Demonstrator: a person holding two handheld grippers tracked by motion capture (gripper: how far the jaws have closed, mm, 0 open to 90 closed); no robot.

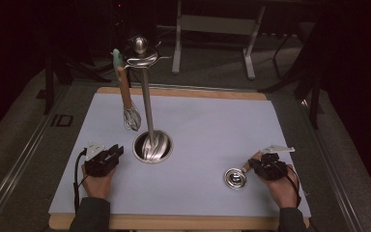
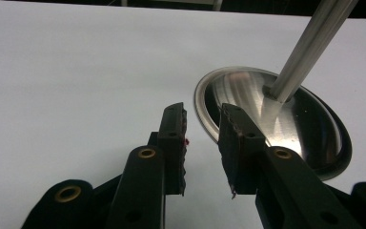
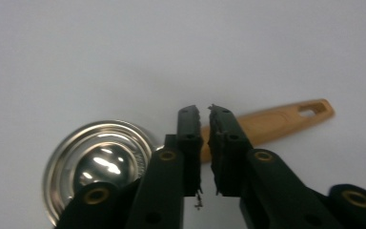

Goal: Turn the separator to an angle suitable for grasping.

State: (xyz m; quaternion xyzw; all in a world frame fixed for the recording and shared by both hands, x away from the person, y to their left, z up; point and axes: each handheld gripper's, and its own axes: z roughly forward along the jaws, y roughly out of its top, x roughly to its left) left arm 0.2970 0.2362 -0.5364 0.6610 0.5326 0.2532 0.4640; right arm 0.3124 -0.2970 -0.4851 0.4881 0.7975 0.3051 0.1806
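1. Ladle [image 3: 100,162], small, with a round polished steel bowl and a flat tan-orange plastic handle that has a hanging slot at its far end. It lies flat on the table [image 1: 212,121], bowl mouth up.
2. Handling, as judged: light and rigid. The mirror-smooth bowl is likely to slip under the pads, and the matte handle offers the surer hold. The best grasp is across the handle's narrow width at mid-length. The bowl end probably carries most of the weight, so a hold near the slot may let it droop.
3. Position relative to the right tool [image 3: 204,109]: the handle passes directly beneath the tips, crossing the line of the jaws. The bowl sits just beside the tool, on the left in the right gripper view. In the high view the tool [image 1: 255,166] stands over the handle.
4. Right tool, state: jaws drawn almost together, with a thin slit between them and nothing seen in it. I cannot tell whether the tips touch the handle.
5. Left tool [image 2: 202,109]: jaws apart and empty, close by the dished round base of the tall steel utensil stand [image 1: 147,96], well apart from the ladle.
6. Whisk [image 1: 131,116], wire, wooden-handled, hanging from the stand.
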